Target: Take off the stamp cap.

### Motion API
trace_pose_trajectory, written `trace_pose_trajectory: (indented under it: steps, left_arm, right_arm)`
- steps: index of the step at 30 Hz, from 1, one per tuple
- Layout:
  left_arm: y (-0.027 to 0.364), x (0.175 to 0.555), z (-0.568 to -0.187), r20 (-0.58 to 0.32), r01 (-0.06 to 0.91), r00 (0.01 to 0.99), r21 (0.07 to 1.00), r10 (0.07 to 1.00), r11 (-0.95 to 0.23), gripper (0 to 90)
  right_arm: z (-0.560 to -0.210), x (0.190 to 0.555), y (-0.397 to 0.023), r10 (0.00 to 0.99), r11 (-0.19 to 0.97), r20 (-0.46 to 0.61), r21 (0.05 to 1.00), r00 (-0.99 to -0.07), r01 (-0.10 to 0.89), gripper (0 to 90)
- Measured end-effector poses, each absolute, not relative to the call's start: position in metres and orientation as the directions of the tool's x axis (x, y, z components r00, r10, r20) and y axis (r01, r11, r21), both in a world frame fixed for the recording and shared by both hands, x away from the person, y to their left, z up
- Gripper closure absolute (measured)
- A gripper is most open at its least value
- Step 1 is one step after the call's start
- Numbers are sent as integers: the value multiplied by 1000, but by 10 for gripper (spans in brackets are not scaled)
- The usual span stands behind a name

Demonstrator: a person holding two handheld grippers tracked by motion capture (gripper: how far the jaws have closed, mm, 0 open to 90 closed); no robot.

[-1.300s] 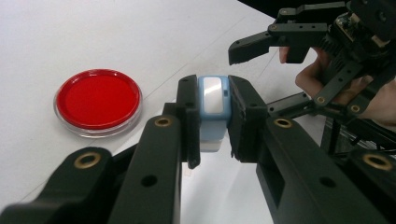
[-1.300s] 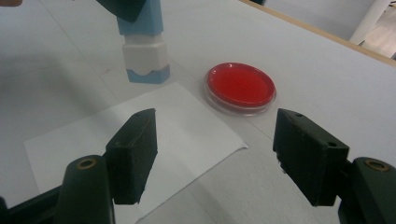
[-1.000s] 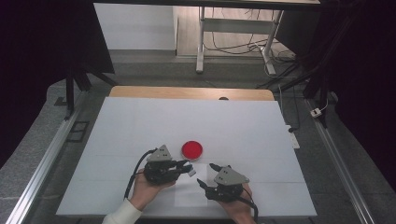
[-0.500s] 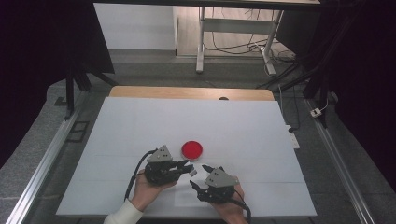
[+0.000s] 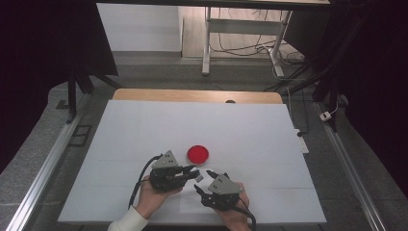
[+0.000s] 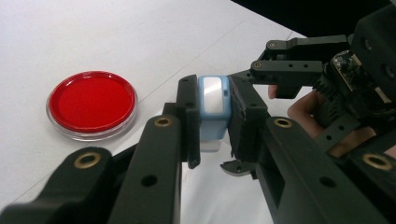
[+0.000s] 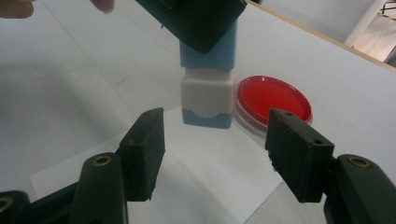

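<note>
My left gripper (image 6: pixel 215 116) is shut on a small blue block with a white cap (image 6: pixel 212 100) and holds it just above the table, near the red round dish (image 5: pixel 197 154). The block's white capped end (image 7: pixel 208 100) hangs between the jaws of my right gripper (image 7: pixel 215 144). Those jaws have just been closing, and their pads stand apart from the block on both sides. In the high view the left gripper (image 5: pixel 193 172) and the right gripper (image 5: pixel 202 181) meet tip to tip at the table's front.
The red dish (image 7: pixel 273 100) lies just behind the block. A white paper sheet (image 7: pixel 187 186) lies under the right gripper. The white table (image 5: pixel 144 125) ends in a wooden strip (image 5: pixel 192 95) at the far side, with metal rails (image 5: pixel 43 173) along both flanks.
The right gripper has shifted a little left toward the left gripper and its jaws have narrowed around the block's capped end. The left gripper has kept still.
</note>
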State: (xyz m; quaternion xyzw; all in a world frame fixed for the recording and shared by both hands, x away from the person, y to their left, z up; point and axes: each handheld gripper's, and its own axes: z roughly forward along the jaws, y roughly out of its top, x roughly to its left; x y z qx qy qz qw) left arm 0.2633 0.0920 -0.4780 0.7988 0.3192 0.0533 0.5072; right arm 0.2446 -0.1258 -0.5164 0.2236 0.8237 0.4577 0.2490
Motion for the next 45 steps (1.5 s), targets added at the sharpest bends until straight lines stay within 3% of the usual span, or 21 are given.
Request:
trace_pose_trajectory:
  steps: [14, 45]
  left_arm:
    - [93, 263, -477, -238, 454, 787, 847, 569, -275, 757]
    - [92, 263, -480, -253, 463, 782, 848, 570, -259, 758]
  right_arm:
    - [-517, 243, -121, 617, 477, -221, 868, -755, 136, 418]
    - [-520, 241, -115, 620, 503, -239, 852, -747, 145, 599]
